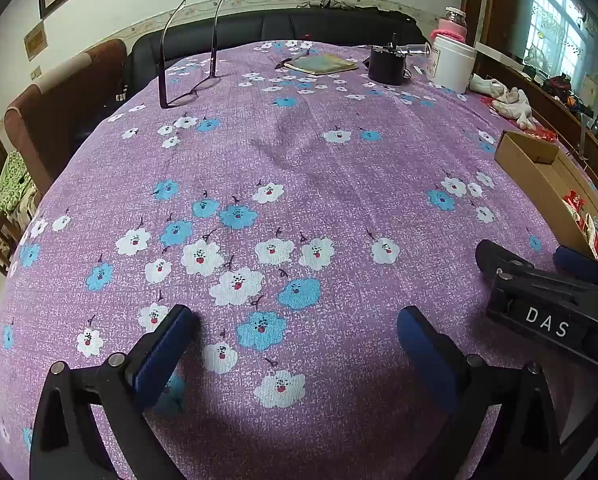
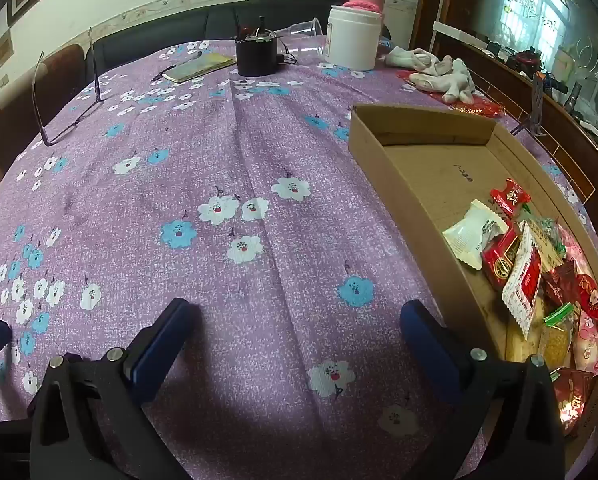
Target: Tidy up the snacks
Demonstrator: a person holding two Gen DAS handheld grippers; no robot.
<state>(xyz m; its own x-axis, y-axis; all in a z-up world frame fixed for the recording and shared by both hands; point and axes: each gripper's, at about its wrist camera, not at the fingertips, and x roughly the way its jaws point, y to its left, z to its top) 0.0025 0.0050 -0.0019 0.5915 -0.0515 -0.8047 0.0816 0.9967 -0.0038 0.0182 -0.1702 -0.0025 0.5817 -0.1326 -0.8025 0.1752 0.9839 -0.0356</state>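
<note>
The snacks (image 2: 531, 276) lie heaped in the near end of a cardboard box (image 2: 403, 196), at about three o'clock in the right wrist view; the box's far end is bare. The box sits on a purple flowered cloth (image 2: 227, 152). The right gripper (image 2: 295, 320) hangs at six o'clock over bare cloth just left of the box, jaws wide apart, nothing between them. The left gripper (image 1: 295, 328) likewise stands spread and empty over the cloth, with the right one at its four o'clock. Toward twelve o'clock stand a black pot (image 2: 257, 56), a white jar (image 2: 353, 42) and a notebook (image 2: 201, 66); glasses (image 1: 189, 76) rest at ten o'clock, white gloves (image 2: 445, 72) at one.
</note>
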